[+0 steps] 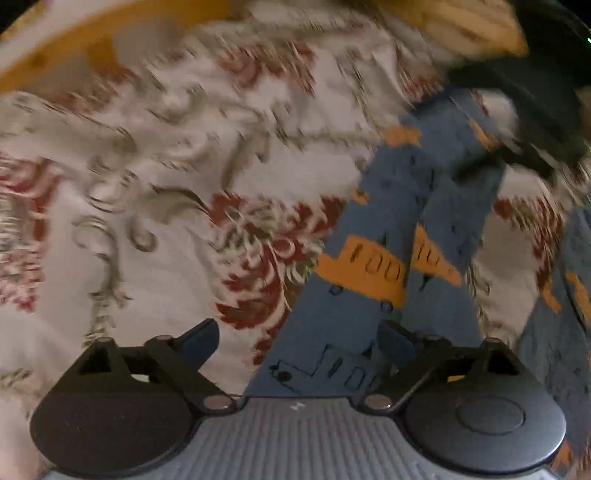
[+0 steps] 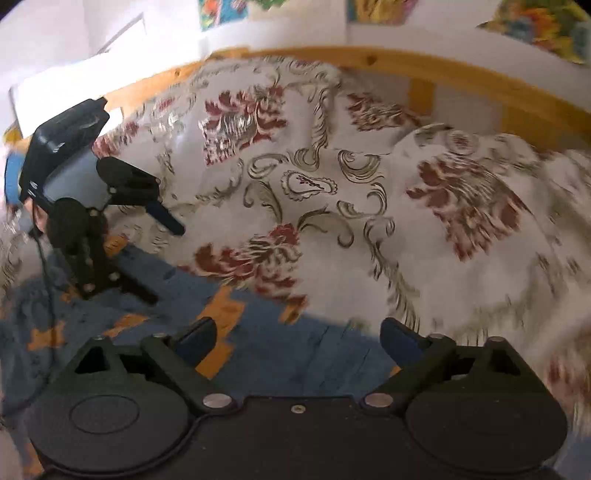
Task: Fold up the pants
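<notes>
The blue pants [image 1: 417, 206] with orange patches lie spread on a floral bedspread [image 1: 155, 155], running from 6 toward 1 o'clock in the left wrist view. The left tongs [image 1: 297, 341] gape wide above the fabric, holding nothing. The right tongs [image 2: 297, 339] also stand wide and empty over the pants' edge, the wooden bed frame [image 2: 373, 57] at 12 o'clock.

Bed's covered in a cream bedspread [image 2: 369, 177] with red flowers and grey swirls – pretty wrinkled. Pine bed rail [image 2: 461, 70] behind it, white wall [image 2: 288, 26] with colourful pictures [image 2: 380, 9].
</notes>
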`<action>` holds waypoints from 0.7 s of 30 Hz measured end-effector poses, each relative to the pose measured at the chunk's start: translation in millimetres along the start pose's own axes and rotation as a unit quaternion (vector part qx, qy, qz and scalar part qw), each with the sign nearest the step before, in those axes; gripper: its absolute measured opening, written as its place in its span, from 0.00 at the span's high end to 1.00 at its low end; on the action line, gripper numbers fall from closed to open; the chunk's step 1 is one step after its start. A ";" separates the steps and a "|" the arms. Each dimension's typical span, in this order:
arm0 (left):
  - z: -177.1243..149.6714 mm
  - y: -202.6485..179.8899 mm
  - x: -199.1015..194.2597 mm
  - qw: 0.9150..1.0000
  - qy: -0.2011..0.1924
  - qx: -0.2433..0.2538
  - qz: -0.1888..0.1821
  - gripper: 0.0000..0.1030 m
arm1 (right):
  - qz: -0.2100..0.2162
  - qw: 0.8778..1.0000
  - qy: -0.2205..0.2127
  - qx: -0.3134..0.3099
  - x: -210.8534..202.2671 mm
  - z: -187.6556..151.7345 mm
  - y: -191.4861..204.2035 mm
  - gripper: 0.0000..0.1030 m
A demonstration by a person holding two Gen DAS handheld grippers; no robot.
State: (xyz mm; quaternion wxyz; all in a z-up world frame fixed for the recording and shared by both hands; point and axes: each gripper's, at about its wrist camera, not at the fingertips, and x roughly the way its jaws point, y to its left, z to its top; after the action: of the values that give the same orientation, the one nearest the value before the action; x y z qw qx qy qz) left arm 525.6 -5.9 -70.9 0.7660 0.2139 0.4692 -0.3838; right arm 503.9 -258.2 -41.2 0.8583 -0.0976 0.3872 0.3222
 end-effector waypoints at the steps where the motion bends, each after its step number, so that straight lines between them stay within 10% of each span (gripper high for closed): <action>1: -0.6 5.2 4.2 1.000 0.012 0.001 -0.012 0.12 | 0.007 1.000 0.013 -0.015 11.9 8.2 -7.4 0.11; 12: 11.7 46.9 27.4 0.989 0.101 -0.024 -0.108 0.32 | 0.133 0.977 0.144 -0.087 82.9 41.4 -36.9 0.34; 16: 14.2 51.7 29.9 0.980 0.130 -0.026 -0.146 0.66 | 0.150 0.968 0.175 -0.100 93.4 38.0 -33.4 0.50; 21: 12.2 47.8 34.8 0.981 0.141 -0.018 -0.134 0.81 | 0.167 0.958 0.197 -0.122 101.2 35.9 -27.8 0.76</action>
State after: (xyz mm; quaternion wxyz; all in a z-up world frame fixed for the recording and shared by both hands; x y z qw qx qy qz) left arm 579.3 1.6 -97.5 0.6376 0.1875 0.6035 -0.4406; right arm 592.8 -216.3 -92.7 0.6804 -0.1970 0.5175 0.4800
